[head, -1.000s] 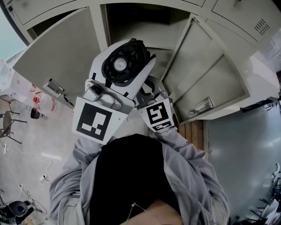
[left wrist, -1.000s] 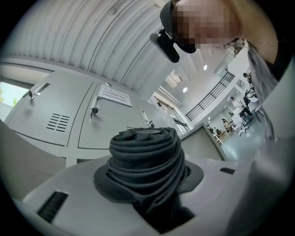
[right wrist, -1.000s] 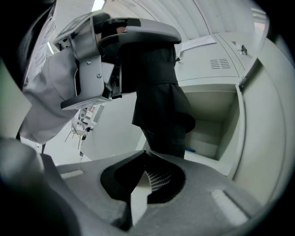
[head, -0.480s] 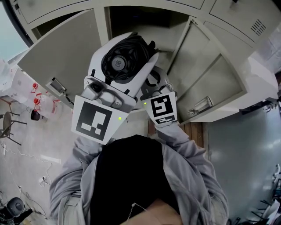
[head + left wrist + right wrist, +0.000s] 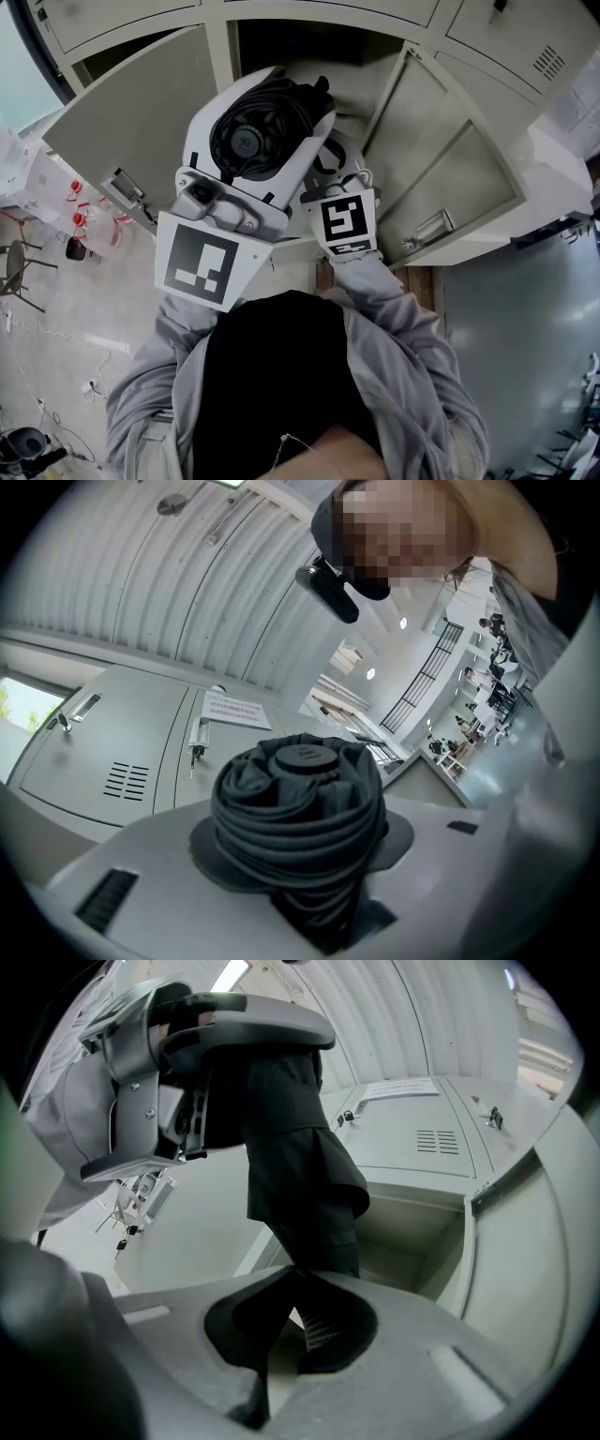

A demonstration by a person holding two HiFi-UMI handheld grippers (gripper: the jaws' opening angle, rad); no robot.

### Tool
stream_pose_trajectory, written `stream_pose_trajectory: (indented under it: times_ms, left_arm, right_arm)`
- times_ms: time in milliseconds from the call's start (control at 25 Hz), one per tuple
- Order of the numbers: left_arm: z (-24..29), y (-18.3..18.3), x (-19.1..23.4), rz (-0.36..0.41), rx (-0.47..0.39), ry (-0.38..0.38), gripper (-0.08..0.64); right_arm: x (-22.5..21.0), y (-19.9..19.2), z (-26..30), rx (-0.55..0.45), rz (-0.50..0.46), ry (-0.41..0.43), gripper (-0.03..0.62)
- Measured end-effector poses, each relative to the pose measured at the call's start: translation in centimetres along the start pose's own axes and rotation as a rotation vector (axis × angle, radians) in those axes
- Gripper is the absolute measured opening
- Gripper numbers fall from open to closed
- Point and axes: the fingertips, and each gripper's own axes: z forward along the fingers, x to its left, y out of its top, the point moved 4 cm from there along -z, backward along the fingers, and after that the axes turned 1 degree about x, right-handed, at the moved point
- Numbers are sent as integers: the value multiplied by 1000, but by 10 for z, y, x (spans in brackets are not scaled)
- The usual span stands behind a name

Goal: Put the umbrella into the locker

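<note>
A folded black umbrella [image 5: 258,136] is held up in front of the open grey locker [image 5: 300,52]. My left gripper [image 5: 255,131] is shut on its bundled canopy; in the left gripper view the rolled fabric and round cap [image 5: 307,755] fill the space between the jaws. My right gripper [image 5: 328,178] sits just right of it, shut on the umbrella's narrower end. In the right gripper view the umbrella [image 5: 300,1147] slants from the left gripper [image 5: 187,1063] into my right gripper [image 5: 286,1321], with the open compartment [image 5: 412,1232] behind.
Two locker doors stand open, one at the left [image 5: 131,122] and one at the right [image 5: 450,159] with a metal handle [image 5: 427,228]. Closed lockers with vents [image 5: 548,58] flank them. Chairs and cables [image 5: 28,272] lie on the floor at the left.
Both grippers and the umbrella have moved up the picture towards the locker opening. The right gripper's marker cube has turned more square to the camera. Neither grip has changed.
</note>
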Motion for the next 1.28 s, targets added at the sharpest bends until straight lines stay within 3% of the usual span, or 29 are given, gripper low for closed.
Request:
stream_pose_trajectory:
  times_ms: [120, 400, 640, 760, 920, 1040, 1120, 1280]
  left_arm:
    - [2, -9, 4, 18, 16, 16, 193]
    - [11, -36, 12, -28, 56, 40, 193]
    - [26, -51, 7, 43, 85, 19, 193]
    - [32, -58, 7, 63, 98, 9, 193]
    - [41, -70, 12, 53, 103, 13, 193]
    - [46, -80, 15, 37, 104, 14, 193]
    - [49, -85, 15, 30, 103, 12, 195]
    - [52, -88, 11, 43, 109, 0, 196]
  right_arm:
    - [-5, -5, 8, 6, 18, -4, 3]
    - [-8, -28, 22, 36, 78, 23, 3]
    - [-20, -38, 35, 64, 119, 55, 3]
    - [-27, -37, 25, 31, 128, 39, 3]
    - [-28, -17, 0, -91, 50, 27, 49]
    - [-28, -3, -8, -148, -35, 20, 143]
    - [-31, 2, -6, -157, -67, 9, 221]
    - [-30, 10, 7, -148, -171, -4, 241]
